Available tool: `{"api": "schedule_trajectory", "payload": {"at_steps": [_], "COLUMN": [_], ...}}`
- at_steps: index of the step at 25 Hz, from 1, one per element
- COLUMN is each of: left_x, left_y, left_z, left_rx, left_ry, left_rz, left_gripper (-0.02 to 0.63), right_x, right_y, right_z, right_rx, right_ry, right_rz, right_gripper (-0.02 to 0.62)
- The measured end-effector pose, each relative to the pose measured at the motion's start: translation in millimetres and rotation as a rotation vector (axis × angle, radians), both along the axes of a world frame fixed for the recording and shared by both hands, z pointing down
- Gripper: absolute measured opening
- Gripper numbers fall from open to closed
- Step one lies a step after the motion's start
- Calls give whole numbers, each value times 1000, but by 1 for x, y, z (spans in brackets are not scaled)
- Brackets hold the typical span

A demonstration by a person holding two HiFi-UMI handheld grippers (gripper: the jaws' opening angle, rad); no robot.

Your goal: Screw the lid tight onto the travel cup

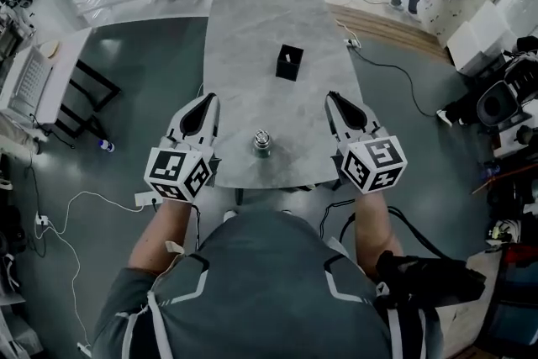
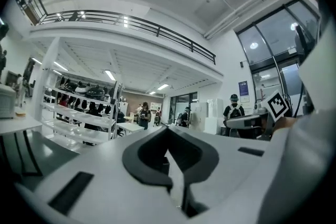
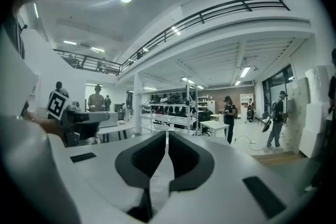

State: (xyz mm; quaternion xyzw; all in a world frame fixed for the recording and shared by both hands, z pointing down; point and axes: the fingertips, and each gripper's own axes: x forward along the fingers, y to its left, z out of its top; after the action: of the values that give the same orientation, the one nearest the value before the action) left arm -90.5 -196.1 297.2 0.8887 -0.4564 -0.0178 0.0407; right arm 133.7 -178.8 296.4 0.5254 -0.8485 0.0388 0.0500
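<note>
Cup [image 1: 262,144] upright on tabletop [image 1: 252,21], lid on top, midway between left gripper [image 1: 205,103] and right gripper [image 1: 335,102]; both closed, empty, neither nearer

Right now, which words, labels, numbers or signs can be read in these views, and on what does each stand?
No text can be read in any view.
Left marker cube and right marker cube: square code patterns only, no letters.
Blue wall poster: too small to read.
</note>
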Motion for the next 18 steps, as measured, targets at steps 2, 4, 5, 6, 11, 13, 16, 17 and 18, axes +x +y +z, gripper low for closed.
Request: {"api": "schedule_trajectory", "payload": {"at_steps": [2,4,5,6,11,13,16,17,18], "left_x": [-4,-4,-3,-3,3,4,2,2,2], "left_y": [0,1,1,1,-1,-2,-3,-3,-4], "left_z": [-5,-7,-7,-7,-11,-13,-12,-10,-9], "left_rx": [-9,-9,-4,2,26,30,22,20,19], "left_ry": [-17,-49,-62,-69,-70,-71,-82,-85,-85], "left_rz": [9,21,23,20,4,0,-20,-26,-29], "left_gripper": [9,9,9,9,9,9,9,9,9], "right_x": [4,7,8,9,12,12,11,12,13], "right_y": [-1,-2,-3,-3,-4,-5,-4,-4,-4], "right_z": [-6,-9,-10,-10,-8,-8,-8,-8,-7], "right_rx": [10,21,26,28,21,19,18,17,17], "right_ry": [12,29,34,33,26,29,25,23,22], "right_rz": [30,58,65,66,59,57,58,59,61], "right_gripper": [37,34,31,29,28,28,27,26,26]}}
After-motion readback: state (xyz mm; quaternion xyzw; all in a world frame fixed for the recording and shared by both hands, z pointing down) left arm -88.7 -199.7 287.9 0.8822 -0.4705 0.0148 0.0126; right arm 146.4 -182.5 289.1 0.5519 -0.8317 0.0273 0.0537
